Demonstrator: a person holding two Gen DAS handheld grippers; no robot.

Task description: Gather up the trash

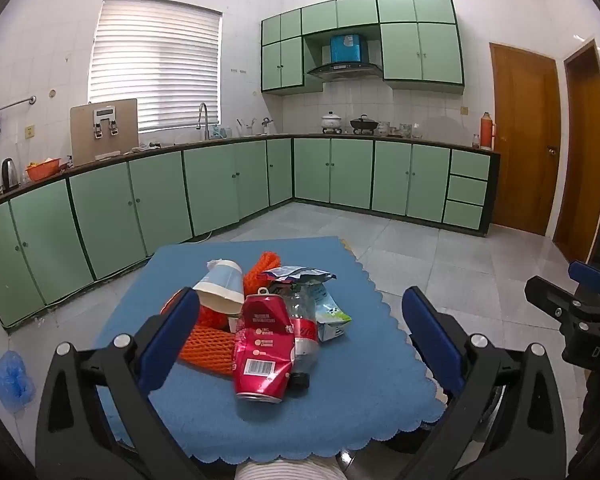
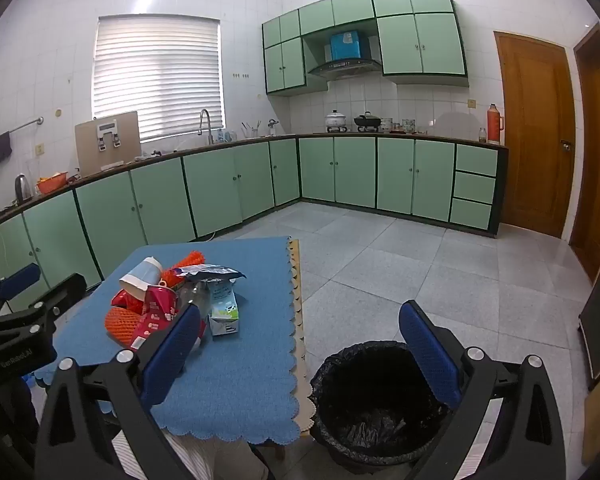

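Observation:
A pile of trash lies on the blue-clothed table (image 1: 340,408): a crushed red can (image 1: 262,354), a clear plastic bottle (image 1: 304,328), a paper cup (image 1: 222,286), orange foam netting (image 1: 206,346), a milk carton (image 1: 330,314) and a foil wrapper (image 1: 300,274). My left gripper (image 1: 300,312) is open and empty, its jaws spread on either side of the pile. My right gripper (image 2: 300,328) is open and empty, above the table's right edge (image 2: 296,320) and a black-lined trash bin (image 2: 376,400). The pile also shows in the right wrist view (image 2: 172,300).
Green kitchen cabinets (image 1: 220,188) run along the left and far walls. Wooden doors (image 1: 524,140) stand at the right. Tiled floor (image 2: 420,272) lies beyond the table. A blue bag (image 1: 12,376) lies on the floor at the left.

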